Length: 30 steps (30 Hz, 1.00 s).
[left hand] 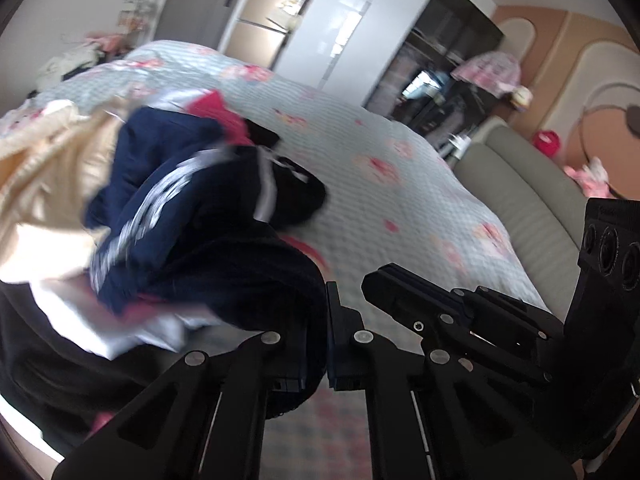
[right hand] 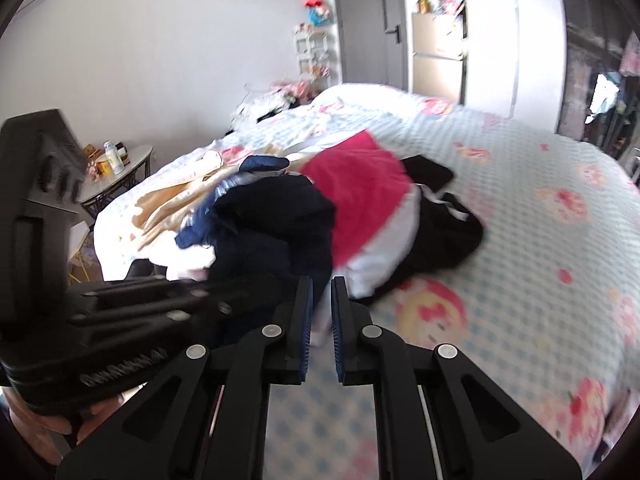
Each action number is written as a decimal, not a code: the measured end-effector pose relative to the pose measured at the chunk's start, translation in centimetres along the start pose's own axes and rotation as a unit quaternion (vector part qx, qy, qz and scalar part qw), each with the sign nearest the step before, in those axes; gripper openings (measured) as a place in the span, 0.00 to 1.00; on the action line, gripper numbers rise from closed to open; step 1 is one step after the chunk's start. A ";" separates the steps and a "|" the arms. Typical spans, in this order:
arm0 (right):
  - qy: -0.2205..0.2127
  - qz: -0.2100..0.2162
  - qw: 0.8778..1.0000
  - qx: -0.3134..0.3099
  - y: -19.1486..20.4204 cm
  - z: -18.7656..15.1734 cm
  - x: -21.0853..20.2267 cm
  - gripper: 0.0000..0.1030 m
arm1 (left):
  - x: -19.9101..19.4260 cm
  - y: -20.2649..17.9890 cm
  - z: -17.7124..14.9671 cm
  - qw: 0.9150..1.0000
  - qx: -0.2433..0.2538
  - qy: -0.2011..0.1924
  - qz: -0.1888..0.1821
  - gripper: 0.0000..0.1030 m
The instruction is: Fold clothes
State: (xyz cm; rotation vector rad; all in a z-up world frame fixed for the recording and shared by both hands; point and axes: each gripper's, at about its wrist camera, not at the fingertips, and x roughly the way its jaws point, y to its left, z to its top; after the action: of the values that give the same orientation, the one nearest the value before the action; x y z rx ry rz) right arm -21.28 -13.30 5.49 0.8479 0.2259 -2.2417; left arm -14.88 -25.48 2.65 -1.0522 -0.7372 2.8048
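The heap of crumpled clothes (right hand: 304, 216) lay on the quilted floral bedspread (right hand: 540, 216), at twelve o'clock from both tools. The left gripper (left hand: 320, 336) had its jaws clamped on a fold of the black knit garment (left hand: 240, 280). The right gripper (right hand: 321, 312) was drawn nearly together, seemingly on nothing, the pile just beyond. All soft, light, floppy stuff, best pinched at hems or corners. Blur smeared the navy printed garment (left hand: 160, 200); which piece was which, I couldn't tell.

Unfolded clothes (right hand: 320, 216), navy, black, pink, cream, heaped on the floral bed (right hand: 540, 208)
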 end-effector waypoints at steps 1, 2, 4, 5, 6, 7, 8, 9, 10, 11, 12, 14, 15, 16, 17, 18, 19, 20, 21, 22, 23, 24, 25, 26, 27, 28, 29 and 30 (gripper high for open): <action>0.001 -0.009 1.000 0.007 -0.7 -1.2 -1.4 0.08 | 0.5 -1.5 -1.1 1.000 0.006 0.009 -0.011 0.07; 0.006 -0.016 1.000 0.018 -1.7 -2.5 -2.7 0.08 | 1.3 -3.0 -2.3 1.000 0.008 0.021 -0.021 0.07; 0.018 -0.029 0.999 0.042 -3.7 -5.1 -4.8 0.08 | 3.0 -5.7 -4.8 0.998 0.010 0.050 -0.045 0.06; 0.025 -0.035 0.998 0.053 -4.8 -6.5 -5.6 0.08 | 3.9 -6.8 -6.1 0.996 0.009 0.065 -0.053 0.06; 0.035 -0.047 0.996 0.070 -6.0 -8.5 -6.6 0.08 | 4.6 -7.9 -7.3 0.995 0.009 0.080 -0.060 0.06; 0.041 -0.052 0.995 0.079 -6.5 -9.5 -7.2 0.08 | 5.3 -8.9 -8.2 0.993 0.010 0.093 -0.065 0.06; 0.049 -0.057 0.993 0.093 -7.4 -10.9 -7.9 0.08 | 6.0 -9.9 -9.1 0.992 0.012 0.106 -0.071 0.06; 0.057 -0.062 0.991 0.107 -8.4 -12.3 -8.5 0.08 | 6.5 -10.9 -10.1 0.990 0.013 0.118 -0.080 0.06; 0.064 -0.067 0.988 0.122 -9.3 -13.7 -9.1 0.08 | 6.7 -11.6 -11.1 0.988 0.013 0.126 -0.092 0.06; 0.068 -0.071 0.986 0.137 -10.1 -14.8 -9.8 0.08 | 6.9 -12.4 -12.0 0.985 0.012 0.134 -0.104 0.06; 0.071 -0.074 0.983 0.152 -10.9 -16.0 -10.5 0.08 | 7.0 -13.4 -12.6 0.983 0.013 0.139 -0.118 0.06; 0.080 -0.076 0.979 0.174 -12.1 -18.1 -11.9 0.15 | 6.7 -15.9 -13.6 0.978 0.034 0.144 -0.144 0.06; 0.084 -0.076 0.976 0.185 -12.7 -19.2 -12.6 0.21 | 6.7 -16.9 -14.2 0.977 0.049 0.146 -0.146 0.06; 0.086 -0.074 0.975 0.190 -12.8 -19.9 -13.1 0.21 | 6.7 -18.1 -14.4 0.976 0.066 0.147 -0.145 0.06; 0.088 -0.072 0.974 0.195 -13.0 -20.6 -13.7 0.23 | 6.9 -19.2 -14.6 0.975 0.079 0.150 -0.144 0.06; 0.090 -0.070 0.973 0.200 -13.2 -21.3 -14.3 0.25 | 7.1 -19.9 -14.7 0.973 0.084 0.155 -0.146 0.06; 0.090 -0.070 0.972 0.203 -13.4 -21.9 -14.9 0.26 | 7.2 -20.1 -14.7 0.973 0.081 0.159 -0.146 0.06; 0.094 -0.065 0.971 0.211 -13.8 -22.5 -15.4 0.37 | 7.3 -20.3 -14.7 0.973 0.079 0.162 -0.143 0.06; 0.098 -0.057 0.970 0.216 -13.5 -23.0 -15.2 0.56 | 7.3 -20.3 -14.8 0.975 0.076 0.162 -0.135 0.06; 0.102 -0.044 0.969 0.222 -13.4 -23.1 -14.9 0.62 | 7.4 -20.3 -14.8 0.976 0.073 0.162 -0.128 0.06; 0.101 -0.034 0.969 0.223 -13.2 -23.2 -15.0 0.60 | 7.6 -20.3 -14.8 0.976 0.073 0.163 -0.125 0.06; 0.094 -0.033 0.971 0.218 -13.1 -23.3 -15.2 0.63 | 7.6 -20.1 -14.9 0.975 0.071 0.168 -0.125 0.06; 0.086 -0.032 0.973 0.211 -13.0 -23.2 -15.4 0.65 | 7.6 -19.8 -15.1 0.975 0.070 0.172 -0.124 0.06; 0.079 -0.036 0.975 0.206 -12.9 -23.1 -15.4 0.69 | 7.6 -19.6 -15.3 0.975 0.070 0.175 -0.121 0.06; 0.081 -0.044 0.975 0.201 -13.0 -23.1 -14.9 0.71 | 7.6 -19.4 -15.6 0.975 0.069 0.177 -0.117 0.06; 0.083 -0.047 0.975 0.200 -13.2 -23.2 -14.4 0.71 | 7.6 -19.2 -15.8 0.975 0.069 0.179 -0.112 0.06; 0.085 -0.048 0.975 0.202 -13.5 -23.3 -13.7 0.71 | 7.7 -19.0 -16.2 0.975 0.070 0.180 -0.106 0.06; 0.086 -0.049 0.974 0.204 -13.7 -23.4 -13.0 0.68 | 7.8 -18.9 -16.5 0.976 0.071 0.181 -0.101 0.06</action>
State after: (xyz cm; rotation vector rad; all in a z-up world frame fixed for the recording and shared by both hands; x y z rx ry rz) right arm -11.90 13.14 -5.41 1.2751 -0.1246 -2.3453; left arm -12.53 -0.31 -4.28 -1.3273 -0.5572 2.3618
